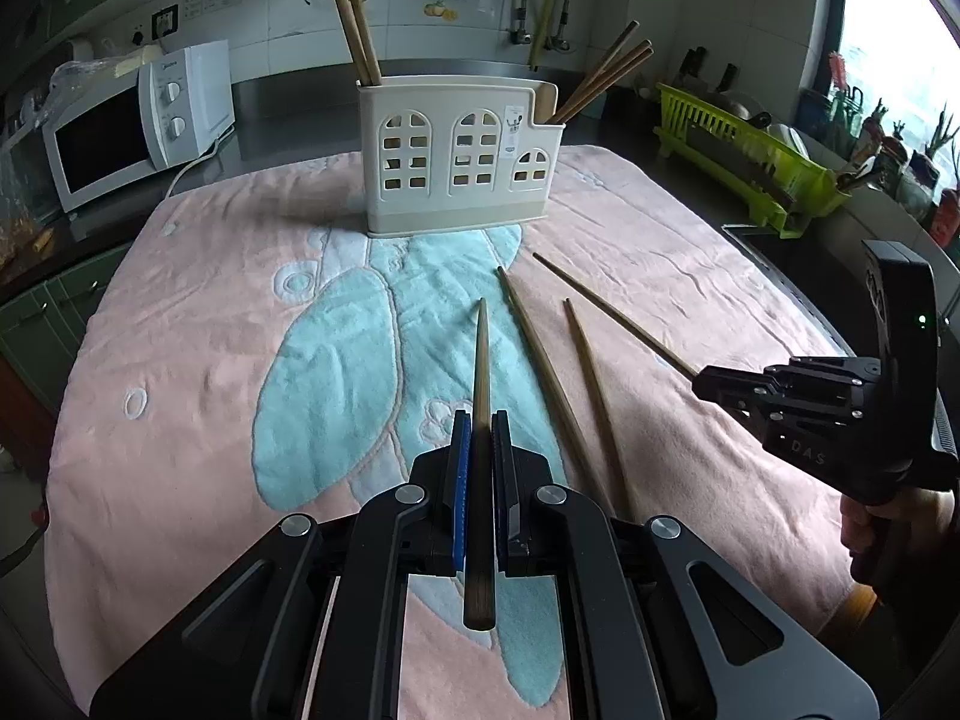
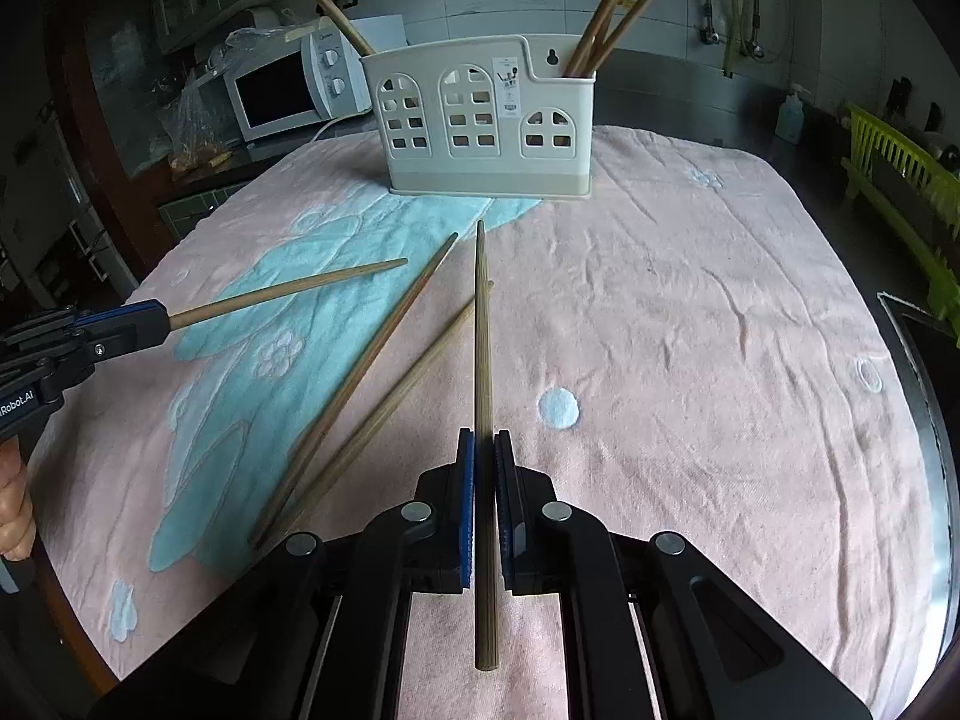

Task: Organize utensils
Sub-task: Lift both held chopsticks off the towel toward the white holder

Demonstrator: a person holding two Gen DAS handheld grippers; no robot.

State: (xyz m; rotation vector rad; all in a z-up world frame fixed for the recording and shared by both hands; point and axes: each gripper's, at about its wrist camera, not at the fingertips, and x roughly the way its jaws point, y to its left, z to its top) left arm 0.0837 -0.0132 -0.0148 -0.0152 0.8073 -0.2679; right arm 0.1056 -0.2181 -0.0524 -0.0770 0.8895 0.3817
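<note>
Chopsticks are the job: some stand in the holder, two lie loose, and I carry one in each gripper.

Left wrist view: my left gripper [image 1: 482, 426] is pinched on a chopstick [image 1: 480, 372] that runs forward between the pads, tip aimed toward the holder [image 1: 459, 156], butt end sticking out behind the fingers. Holder stands upright at the far side of the pink towel [image 1: 180, 420]. It has sticks at its left end [image 1: 357, 30] and its right end [image 1: 606, 75]. Two loose chopsticks [image 1: 546, 372] lie on the towel just right of my grip. Right gripper [image 1: 714, 387] shows at the right edge, clamped on another stick.

Right wrist view: right gripper [image 2: 485, 444] is pressed onto its own chopstick [image 2: 482, 330], which points at the holder [image 2: 486, 120]. Loose pair [image 2: 360, 384] lies to the left, the two converging near the gripper. Left gripper [image 2: 153, 318] comes in from the left edge with its stick pointing right.

Judgement: this is the carry-and-drop step. To do it well I should lift each stick clear of the towel, tilt it tip-down over an open slot, and avoid knocking the leaning sticks. I'd go one hand at a time so the two sticks don't cross.
</note>
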